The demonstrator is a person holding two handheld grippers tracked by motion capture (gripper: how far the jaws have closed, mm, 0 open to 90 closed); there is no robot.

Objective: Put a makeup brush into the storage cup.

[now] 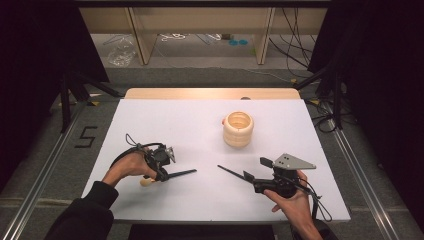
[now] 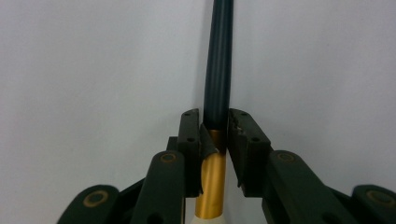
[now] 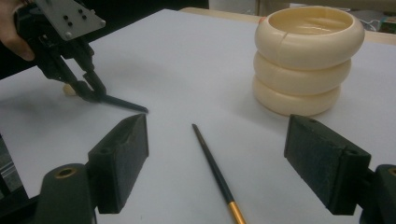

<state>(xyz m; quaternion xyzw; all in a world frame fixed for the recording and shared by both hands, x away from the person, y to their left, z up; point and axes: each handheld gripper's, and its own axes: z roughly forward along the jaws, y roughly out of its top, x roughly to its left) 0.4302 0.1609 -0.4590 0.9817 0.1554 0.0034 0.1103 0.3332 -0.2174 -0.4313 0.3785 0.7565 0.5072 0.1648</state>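
On the white table [image 1: 150, 117], everything is best placed against the cream holder [image 1: 238, 129], a squat stack of three rounded rings with an open top that stands upright toward the far side. Nearer the person and well off to the left of the holder, the left gripper [image 1: 176, 174] pinches a thin stick [image 1: 181, 173]: its own view shows the two black pads pressed against the shaft just where the dark part [image 2: 218, 60] meets a gold band [image 2: 211, 182]. A scrap of torn pad covering curls against the gold on one side. The dark end points toward the middle of the table and lies low over it; whether its tip touches the surface cannot be told. The stick's pale butt end [image 1: 146, 181] peeks out beneath the left hand [image 1: 131, 166], mostly covered by it.

Nearer the person and slightly right of the holder, the right gripper [image 1: 243, 176] hangs with its jaws spread wide and nothing between the pads. A second stick [image 3: 215, 170], dark with a gold band, lies flat on the table between those open jaws, its tip toward the holder; its near end is cut off by the picture's lower edge. From above, most of this stick is hidden by the gripper's body and grey plate [image 1: 294, 161], leaving a thin dark line.
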